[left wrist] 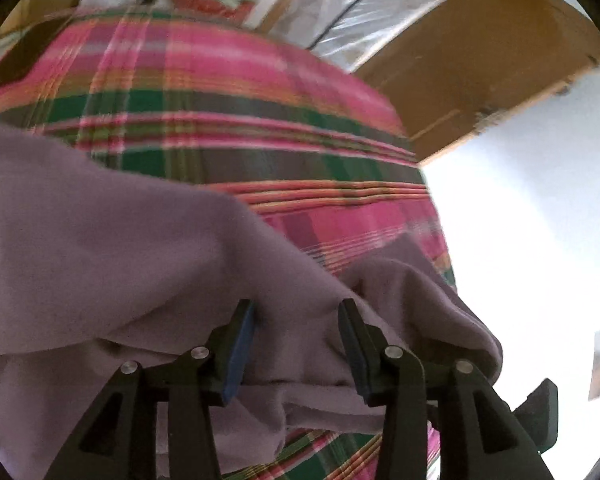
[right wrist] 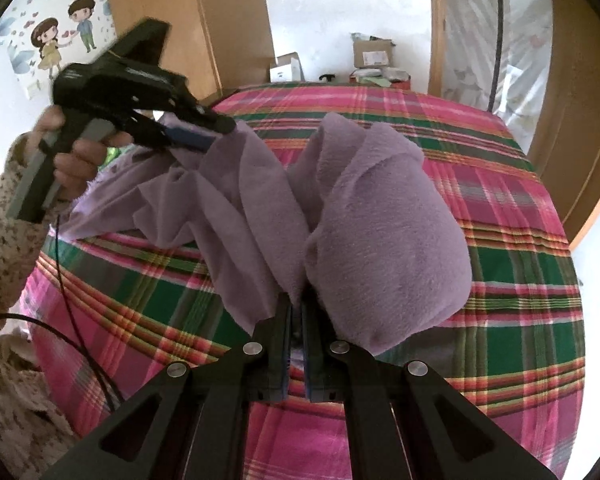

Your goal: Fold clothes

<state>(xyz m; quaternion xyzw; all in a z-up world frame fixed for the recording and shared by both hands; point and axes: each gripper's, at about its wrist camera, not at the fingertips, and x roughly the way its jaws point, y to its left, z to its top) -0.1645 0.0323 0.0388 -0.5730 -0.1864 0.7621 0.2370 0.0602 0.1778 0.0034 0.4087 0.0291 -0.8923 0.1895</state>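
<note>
A purple fleece garment (right wrist: 384, 240) lies bunched on a bed with a pink and green plaid cover (right wrist: 520, 264). My right gripper (right wrist: 296, 306) is shut on a fold of the garment's near edge, and cloth hangs to both sides of the closed fingers. In the left wrist view the left gripper (left wrist: 296, 310) stands open over the garment (left wrist: 120, 248), its blue pads apart and not pressing the cloth. In the right wrist view the left gripper (right wrist: 216, 134) is at the garment's far left end, gripped by a hand (right wrist: 76, 160) in a floral sleeve.
A black cable (right wrist: 72, 304) runs down past the bed's left side. A wooden wardrobe (right wrist: 188, 28) and a door (right wrist: 572, 120) stand behind the bed. Cardboard boxes (right wrist: 372, 54) sit on the floor beyond the bed's far edge. A brown wooden panel (left wrist: 500, 60) shows at the upper right.
</note>
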